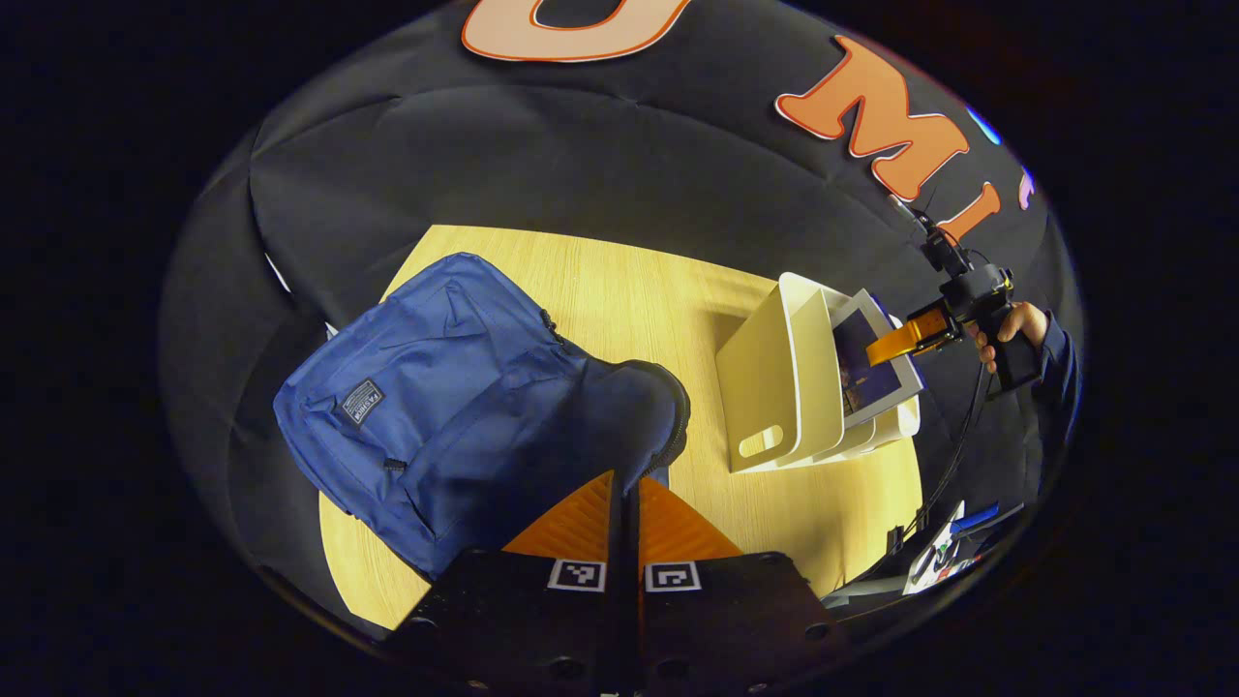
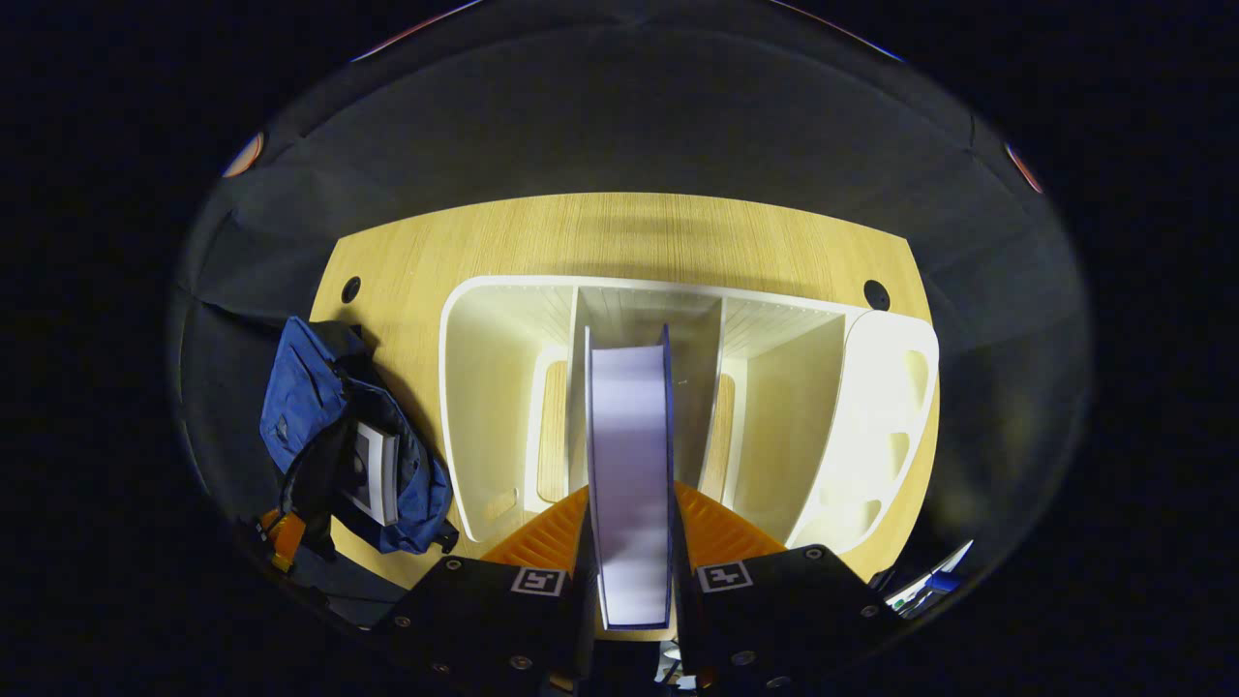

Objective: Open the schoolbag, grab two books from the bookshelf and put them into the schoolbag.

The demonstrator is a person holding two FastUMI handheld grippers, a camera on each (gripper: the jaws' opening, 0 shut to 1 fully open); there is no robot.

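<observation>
Clamping a book [image 2: 629,484] edge-on between its jaws, the right gripper [image 2: 629,542] holds it above the middle slot of the white bookshelf [image 2: 876,407]. Should the book tilt, its lower corner could catch a divider and drag the shelf across the surface [image 2: 619,232]. Left of that, the schoolbag [image 2: 319,426] gapes with one book inside. The left gripper [image 1: 624,518], jaws pinched on the bag's rim [image 1: 668,407], could let the opening sag shut.
</observation>
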